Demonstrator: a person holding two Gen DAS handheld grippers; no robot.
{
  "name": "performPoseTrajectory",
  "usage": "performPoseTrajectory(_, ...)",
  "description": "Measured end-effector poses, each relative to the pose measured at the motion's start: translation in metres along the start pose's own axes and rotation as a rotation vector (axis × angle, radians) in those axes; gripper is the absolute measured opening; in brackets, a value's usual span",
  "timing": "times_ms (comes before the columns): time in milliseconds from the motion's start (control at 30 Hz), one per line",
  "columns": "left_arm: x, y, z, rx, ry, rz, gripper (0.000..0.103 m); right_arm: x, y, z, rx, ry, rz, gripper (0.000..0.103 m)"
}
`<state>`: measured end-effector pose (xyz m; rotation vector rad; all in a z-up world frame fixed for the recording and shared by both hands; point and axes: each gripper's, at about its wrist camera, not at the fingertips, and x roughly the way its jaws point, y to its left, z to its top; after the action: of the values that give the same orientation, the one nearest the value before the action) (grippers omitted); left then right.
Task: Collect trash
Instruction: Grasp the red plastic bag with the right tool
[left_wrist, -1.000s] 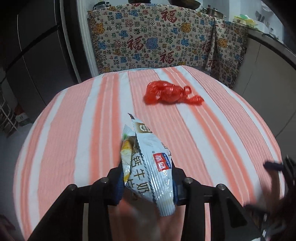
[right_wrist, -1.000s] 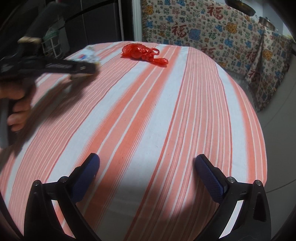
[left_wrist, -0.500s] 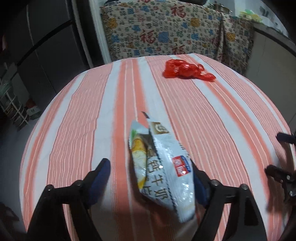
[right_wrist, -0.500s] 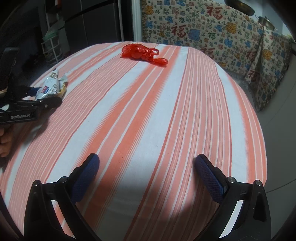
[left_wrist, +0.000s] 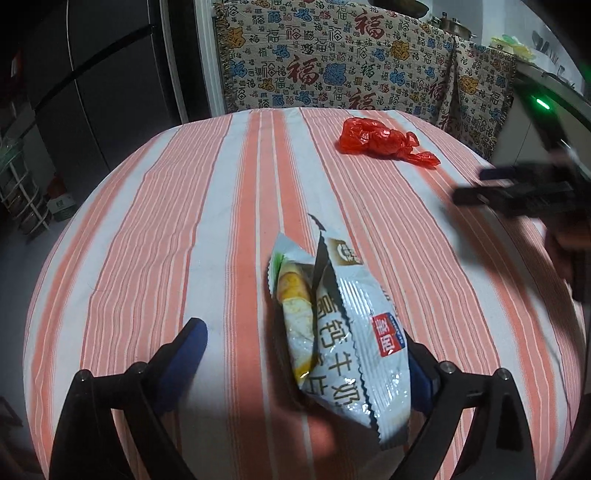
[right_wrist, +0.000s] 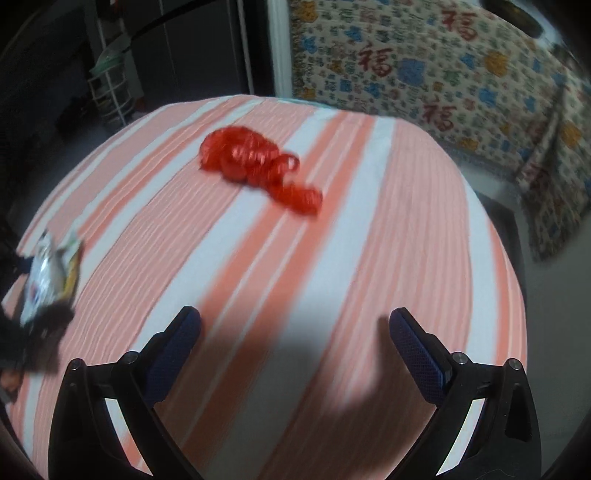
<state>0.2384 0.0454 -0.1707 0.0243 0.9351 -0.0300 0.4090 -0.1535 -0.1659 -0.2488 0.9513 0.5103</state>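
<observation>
Left jaws opening off the wrapper; right jaws wide, facing the red bag.

The left gripper is opening: the torn, crinkled foil snack wrapper leans against its right-hand pad, clear of the other, apparently set down on the striped tablecloth for gathering. The right gripper stands wide and empty; the crumpled red plastic bag, thin and glossy with a knotted tail, lies well ahead of its jaws, likely the next pick-up.
</observation>
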Motion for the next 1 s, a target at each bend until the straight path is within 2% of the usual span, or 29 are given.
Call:
performPoseTrajectory(133, 0.000, 0.001, 0.000, 0.000, 0.000, 0.000, 0.097, 0.034, 0.011, 0.050, -0.078, 0.019, 0.025, 0.102)
performPoseTrajectory(233, -0.001, 0.001, -0.001, -0.001, -0.001, -0.001, 0.097, 0.054, 0.020, 0.073, -0.072, 0.033, 0.028, 0.100)
performPoseTrajectory(267, -0.001, 0.001, -0.001, -0.001, -0.001, -0.001, 0.098, 0.059, 0.022, 0.076, -0.063, 0.041, 0.033, 0.095)
performPoseTrajectory(333, -0.001, 0.001, -0.001, -0.001, -0.001, -0.001, 0.097, 0.058, 0.025, 0.077, -0.038, 0.019, 0.042, 0.052)
performPoseTrajectory(367, -0.001, 0.001, -0.001, -0.002, -0.001, -0.001, 0.097, 0.055, 0.025, 0.076, -0.019, 0.019, 0.036, 0.048)
performPoseTrajectory(433, -0.001, 0.001, -0.001, -0.001, -0.001, -0.001, 0.097, 0.046, 0.022, 0.065, 0.027, 0.026, 0.022, 0.047)
performPoseTrajectory(500, -0.001, 0.001, -0.001, -0.001, -0.001, -0.001, 0.098, 0.030, 0.019, 0.043, 0.067, 0.034, -0.059, 0.047)
performPoseTrajectory(567, -0.001, 0.001, -0.001, -0.001, -0.001, -0.001, 0.098, 0.011, 0.012, 0.013, 0.136, 0.053, -0.134, 0.048)
performPoseTrajectory(667, -0.001, 0.001, -0.001, -0.001, -0.002, -0.001, 0.098, -0.023, 0.021, -0.035, 0.158, 0.038, -0.159, 0.048)
performPoseTrajectory(733, -0.001, 0.001, -0.002, -0.001, -0.002, -0.001, 0.098, -0.043, 0.041, -0.063, 0.136, 0.009, -0.128, 0.049)
performPoseTrajectory(767, -0.001, 0.001, -0.002, -0.001, -0.002, -0.001, 0.098, -0.050, 0.052, -0.074, 0.131, -0.007, -0.079, 0.049)
performPoseTrajectory(867, -0.001, 0.001, -0.002, -0.002, -0.002, -0.001, 0.098, -0.065, 0.080, -0.103, 0.122, -0.044, 0.031, 0.058)
performPoseTrajectory(933, -0.001, 0.001, -0.002, -0.004, -0.001, -0.006, 0.097, -0.070, 0.088, -0.115, 0.115, -0.062, 0.041, 0.074)
performPoseTrajectory(1000, -0.003, 0.002, -0.004, 0.012, 0.001, -0.025, 0.097, -0.074, 0.089, -0.122, 0.109, -0.056, 0.045, 0.076)
